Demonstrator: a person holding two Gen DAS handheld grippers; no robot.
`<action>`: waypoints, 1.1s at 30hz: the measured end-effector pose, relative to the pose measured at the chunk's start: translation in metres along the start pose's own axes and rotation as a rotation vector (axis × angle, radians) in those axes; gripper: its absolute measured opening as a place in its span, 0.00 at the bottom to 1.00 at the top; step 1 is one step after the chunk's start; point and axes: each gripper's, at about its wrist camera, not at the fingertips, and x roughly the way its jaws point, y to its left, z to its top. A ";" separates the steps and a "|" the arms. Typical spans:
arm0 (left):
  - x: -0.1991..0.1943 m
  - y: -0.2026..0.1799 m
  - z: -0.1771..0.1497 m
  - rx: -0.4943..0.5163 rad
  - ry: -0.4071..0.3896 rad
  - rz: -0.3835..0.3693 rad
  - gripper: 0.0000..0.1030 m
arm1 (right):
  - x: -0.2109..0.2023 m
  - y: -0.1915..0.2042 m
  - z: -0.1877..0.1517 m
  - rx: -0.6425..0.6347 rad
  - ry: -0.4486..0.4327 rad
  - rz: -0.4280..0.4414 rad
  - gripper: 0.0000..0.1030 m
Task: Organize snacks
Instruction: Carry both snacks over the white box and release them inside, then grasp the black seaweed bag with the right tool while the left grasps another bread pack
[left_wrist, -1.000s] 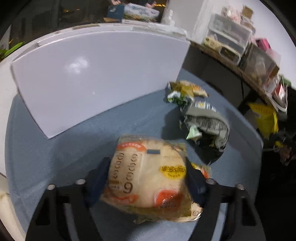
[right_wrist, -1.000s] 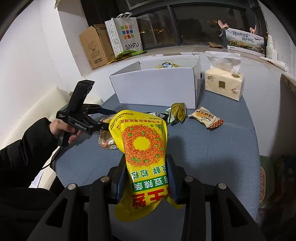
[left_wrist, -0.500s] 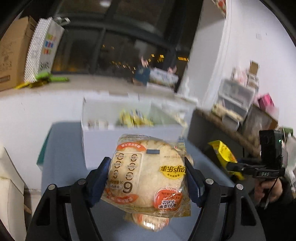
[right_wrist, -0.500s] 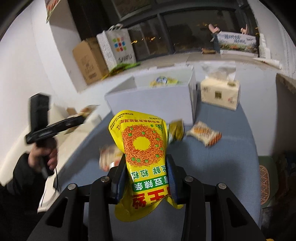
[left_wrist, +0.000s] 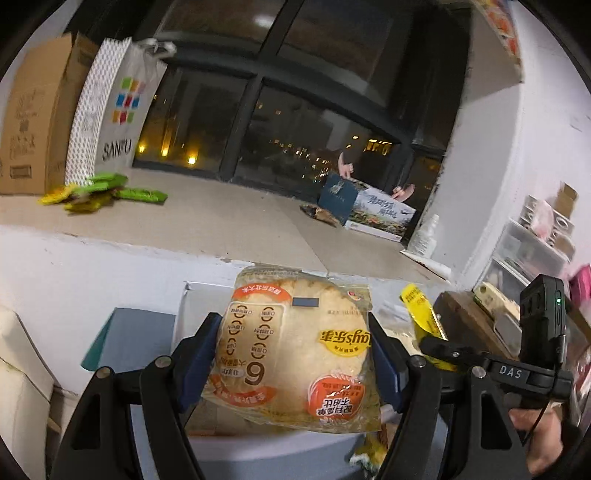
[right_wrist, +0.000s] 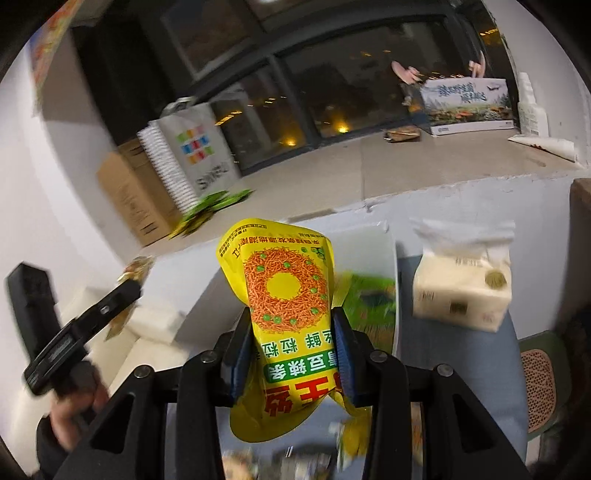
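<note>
The left gripper (left_wrist: 291, 354) is clamped on a clear-wrapped bread bun packet (left_wrist: 295, 350) above the white cardboard box (left_wrist: 192, 306) at 6 o'clock, while the right gripper (right_wrist: 293, 354) pinches a yellow spicy-strip pouch (right_wrist: 284, 306) over that box, with a tissue pack (right_wrist: 461, 291) at 3 o'clock.

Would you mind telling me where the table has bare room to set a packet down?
Bare blue tabletop lies right of the white box, in front of the tissue pack. The box itself is crowded with green packets.
</note>
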 end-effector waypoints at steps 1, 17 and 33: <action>0.012 0.002 0.004 0.000 0.015 0.010 0.76 | 0.011 -0.001 0.008 0.014 0.012 -0.010 0.42; 0.041 0.016 -0.006 0.032 0.091 0.068 1.00 | 0.063 -0.003 0.044 0.026 0.049 -0.052 1.00; -0.086 -0.036 -0.070 0.197 0.054 -0.042 1.00 | -0.036 0.037 -0.009 -0.231 0.011 0.014 1.00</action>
